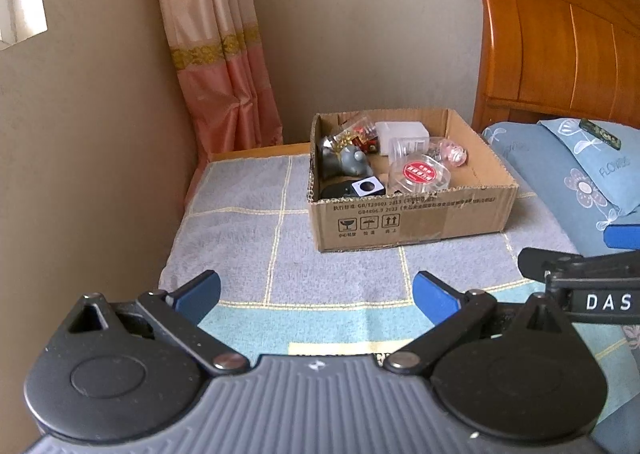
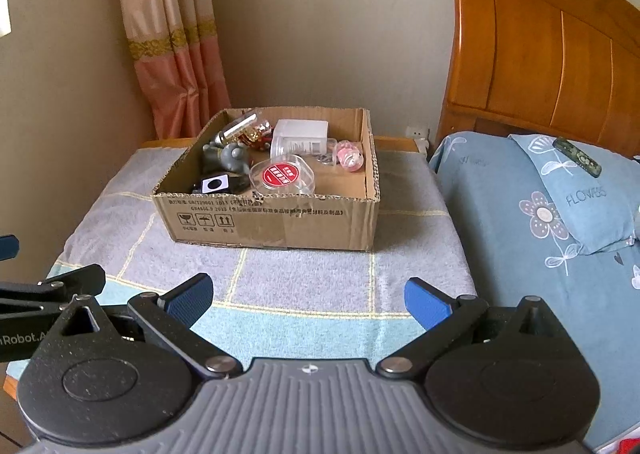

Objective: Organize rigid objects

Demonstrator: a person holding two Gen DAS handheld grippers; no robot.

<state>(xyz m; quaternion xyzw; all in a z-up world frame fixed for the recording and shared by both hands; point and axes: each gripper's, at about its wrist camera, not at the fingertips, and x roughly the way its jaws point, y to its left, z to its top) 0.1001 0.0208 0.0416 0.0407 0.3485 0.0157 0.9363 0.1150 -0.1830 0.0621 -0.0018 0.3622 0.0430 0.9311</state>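
A cardboard box (image 1: 412,220) (image 2: 276,220) stands on a towel-covered bedside table. Inside lie a clear round container with a red label (image 1: 419,173) (image 2: 281,175), a grey figurine (image 1: 347,162) (image 2: 229,156), a white box (image 1: 401,133) (image 2: 301,131), a pink round object (image 1: 454,152) (image 2: 349,157), a small black-and-white cube (image 1: 366,186) (image 2: 215,184) and a shiny bottle (image 2: 242,128). My left gripper (image 1: 318,292) is open and empty, held in front of the box above the towel. My right gripper (image 2: 308,294) is open and empty, beside the left one.
The grey checked towel (image 1: 248,238) (image 2: 312,270) covers the table. A bed with blue flowered bedding (image 2: 540,222) and a wooden headboard (image 2: 552,54) lies to the right. A curtain (image 1: 224,54) hangs at the back left by the wall. A dark flat object (image 2: 577,156) lies on the pillow.
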